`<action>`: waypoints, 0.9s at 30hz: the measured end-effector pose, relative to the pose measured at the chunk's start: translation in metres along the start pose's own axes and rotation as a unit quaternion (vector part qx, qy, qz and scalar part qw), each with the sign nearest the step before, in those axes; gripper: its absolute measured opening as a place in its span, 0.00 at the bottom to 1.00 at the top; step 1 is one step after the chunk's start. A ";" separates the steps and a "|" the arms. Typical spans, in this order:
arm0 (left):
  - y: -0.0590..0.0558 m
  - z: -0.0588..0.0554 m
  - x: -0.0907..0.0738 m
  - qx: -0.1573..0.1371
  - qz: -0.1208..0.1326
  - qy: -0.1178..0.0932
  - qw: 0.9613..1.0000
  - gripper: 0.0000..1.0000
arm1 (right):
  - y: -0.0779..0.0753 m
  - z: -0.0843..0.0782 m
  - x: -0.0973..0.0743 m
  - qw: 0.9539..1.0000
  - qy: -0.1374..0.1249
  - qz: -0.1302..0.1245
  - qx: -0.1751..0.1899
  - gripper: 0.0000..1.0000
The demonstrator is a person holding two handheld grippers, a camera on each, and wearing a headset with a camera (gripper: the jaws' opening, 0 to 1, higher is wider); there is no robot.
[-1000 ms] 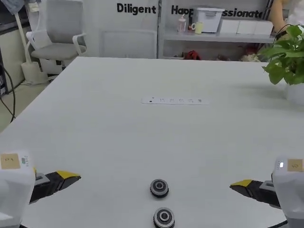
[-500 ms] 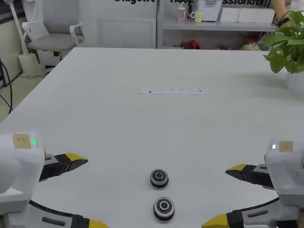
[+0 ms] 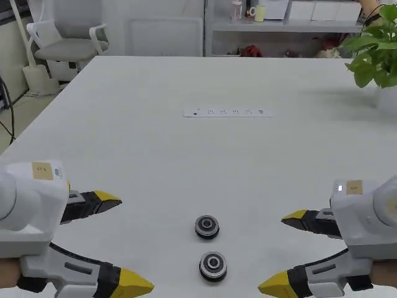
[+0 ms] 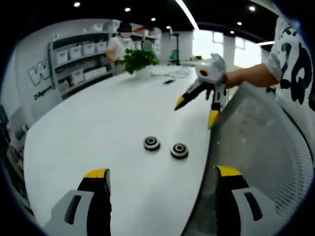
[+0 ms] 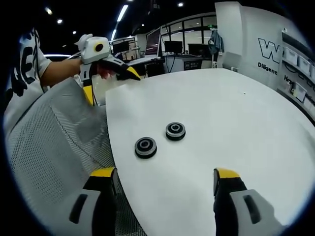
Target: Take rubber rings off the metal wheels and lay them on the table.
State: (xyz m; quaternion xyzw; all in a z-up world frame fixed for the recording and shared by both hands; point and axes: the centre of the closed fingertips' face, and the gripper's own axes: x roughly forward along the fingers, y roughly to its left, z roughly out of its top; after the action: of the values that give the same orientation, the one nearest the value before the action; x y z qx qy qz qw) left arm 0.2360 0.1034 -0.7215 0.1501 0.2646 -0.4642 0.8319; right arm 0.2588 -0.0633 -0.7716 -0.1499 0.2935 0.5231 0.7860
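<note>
Metal wheels [image 3: 207,226], round and dark-rimmed, rest on the smooth white table [image 3: 186,155]; left gripper [image 3: 134,243] spread wide; right gripper [image 3: 272,252] likewise.

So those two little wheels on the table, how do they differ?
The near wheel sits close to the table edge; the far wheel lies further in. In the head view the near wheel is also slightly right of the far wheel. Otherwise alike: both lie flat, apart, black rings on, untouched between the open left tool and right tool.
</note>
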 end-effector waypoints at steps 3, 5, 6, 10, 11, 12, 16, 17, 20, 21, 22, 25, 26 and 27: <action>0.001 0.000 0.004 0.014 -0.007 0.000 1.000 0.84 | 0.003 0.002 0.006 1.000 -0.008 0.017 -0.005 0.75; 0.001 -0.001 0.008 0.015 -0.012 0.003 1.000 0.83 | 0.004 0.002 0.009 1.000 -0.009 0.023 -0.010 0.73; 0.000 -0.001 0.010 0.016 -0.014 0.004 1.000 0.83 | 0.003 0.002 0.011 1.000 -0.009 0.024 -0.012 0.72; -0.001 -0.001 0.017 0.024 -0.026 0.007 0.999 0.80 | 0.004 0.004 0.018 0.999 -0.017 0.038 -0.018 0.68; -0.001 -0.001 0.019 0.030 -0.028 0.007 0.999 0.78 | 0.004 0.004 0.020 0.999 -0.019 0.042 -0.019 0.67; -0.001 -0.001 0.020 0.031 -0.028 0.006 0.999 0.75 | 0.004 0.004 0.021 0.999 -0.020 0.044 -0.021 0.65; -0.002 0.000 0.027 0.044 -0.044 0.012 0.998 0.73 | 0.007 0.006 0.026 0.998 -0.022 0.057 -0.027 0.59; -0.002 0.000 0.028 0.044 -0.045 0.012 0.998 0.72 | 0.008 0.007 0.028 0.997 -0.024 0.061 -0.033 0.58; -0.002 0.002 0.033 0.051 -0.052 0.012 0.997 0.68 | 0.011 0.007 0.032 0.996 -0.026 0.071 -0.043 0.55; -0.002 0.003 0.034 0.054 -0.052 0.011 0.997 0.67 | 0.011 0.007 0.033 0.996 -0.026 0.074 -0.044 0.54; -0.001 0.004 0.037 0.056 -0.052 0.009 0.997 0.66 | 0.012 0.006 0.035 0.995 -0.026 0.079 -0.045 0.53; -0.003 0.006 0.042 0.057 -0.061 0.008 0.996 0.63 | 0.014 0.005 0.039 0.995 -0.023 0.087 -0.051 0.49; -0.004 0.007 0.044 0.057 -0.065 0.010 0.996 0.63 | 0.014 0.005 0.040 0.994 -0.021 0.089 -0.052 0.48; -0.004 0.007 0.045 0.058 -0.067 0.010 0.996 0.63 | 0.014 0.005 0.041 0.994 -0.021 0.090 -0.052 0.47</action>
State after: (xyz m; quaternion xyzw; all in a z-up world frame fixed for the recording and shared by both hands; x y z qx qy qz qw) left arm 0.2541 0.0670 -0.7420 0.1844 0.2550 -0.5315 0.7864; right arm 0.2590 -0.0252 -0.7919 -0.1528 0.2616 0.6094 0.7327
